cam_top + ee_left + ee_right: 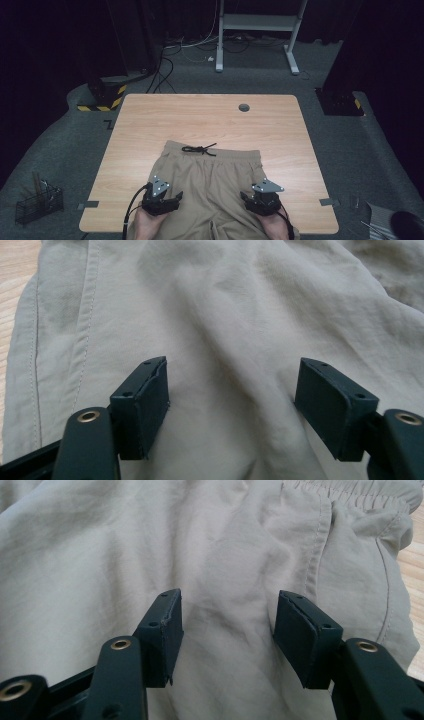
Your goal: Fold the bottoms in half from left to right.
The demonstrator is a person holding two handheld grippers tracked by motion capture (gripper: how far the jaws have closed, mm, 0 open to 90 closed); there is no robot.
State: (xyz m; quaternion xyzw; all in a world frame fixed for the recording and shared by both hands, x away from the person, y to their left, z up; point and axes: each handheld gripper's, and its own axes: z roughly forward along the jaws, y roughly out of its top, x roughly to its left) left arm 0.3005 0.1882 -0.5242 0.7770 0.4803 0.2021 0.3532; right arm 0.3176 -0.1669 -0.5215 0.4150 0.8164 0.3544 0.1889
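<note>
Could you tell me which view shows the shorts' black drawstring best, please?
The high view: the drawstring lies knotted at the waistband of the shorts. The right gripper view catches the elastic waistband; the left gripper view, fabric and a side seam.

The high view looks forward and down from above the near edge of the tabletop (150,115), covering its whole surface and the floor beyond. The left gripper view rides on the left hand-held gripper (232,405) and faces along its jaws, very close to the tan shorts (225,315). The right gripper view does likewise on the right hand-held gripper (227,635). All three views share the shorts; both gripper views catch a strip of tabletop at one edge.
</note>
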